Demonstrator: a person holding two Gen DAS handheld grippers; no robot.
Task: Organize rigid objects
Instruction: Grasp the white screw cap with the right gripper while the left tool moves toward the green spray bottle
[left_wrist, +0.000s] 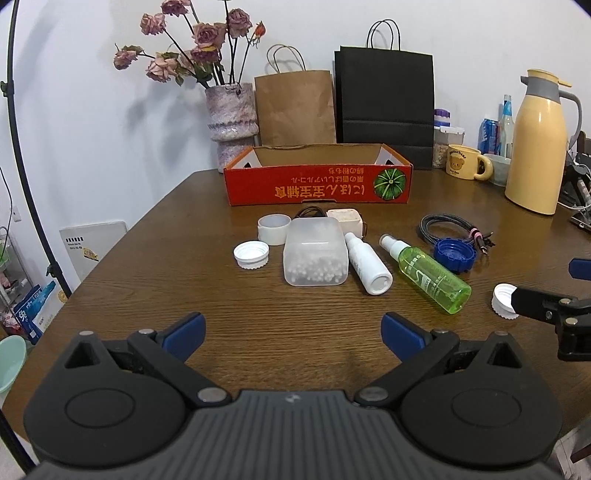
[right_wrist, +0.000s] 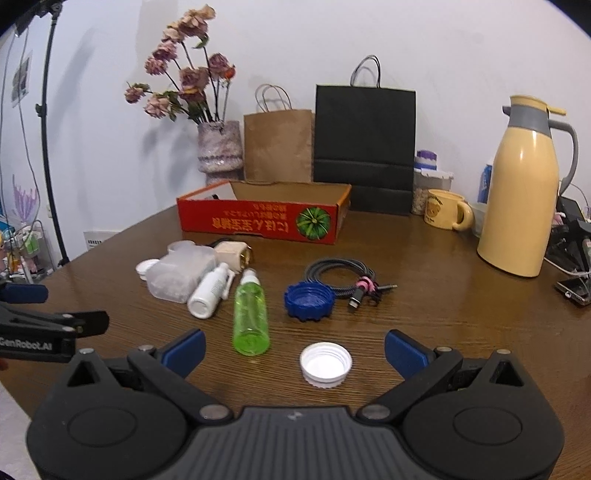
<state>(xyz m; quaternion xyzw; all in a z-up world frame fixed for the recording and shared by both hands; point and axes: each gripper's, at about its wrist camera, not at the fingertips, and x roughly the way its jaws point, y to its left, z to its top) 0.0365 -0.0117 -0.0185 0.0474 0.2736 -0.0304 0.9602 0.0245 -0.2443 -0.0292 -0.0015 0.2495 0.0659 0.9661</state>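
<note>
On the brown table, a red cardboard box (left_wrist: 317, 184) (right_wrist: 258, 221) stands open at the back. In front of it lie a clear tub of white beads (left_wrist: 316, 256) (right_wrist: 177, 277), a white spray bottle (left_wrist: 367, 264) (right_wrist: 208, 291), a green spray bottle (left_wrist: 430, 277) (right_wrist: 251, 317), a blue cap (left_wrist: 453, 254) (right_wrist: 309, 300), a coiled cable (left_wrist: 452, 230) (right_wrist: 343, 277) and white caps (left_wrist: 252, 254) (right_wrist: 325, 363). My left gripper (left_wrist: 293, 330) is open, well short of the tub. My right gripper (right_wrist: 295, 349) is open, with a white cap between its fingers.
A yellow thermos (left_wrist: 537, 144) (right_wrist: 521, 188), a yellow mug (left_wrist: 466, 162) (right_wrist: 447, 214), a flower vase (left_wrist: 231, 118) (right_wrist: 219, 151), and brown (left_wrist: 295, 109) and black paper bags (left_wrist: 384, 103) stand along the back. A white roll (left_wrist: 273, 229) and a white charger (left_wrist: 345, 218) lie near the box.
</note>
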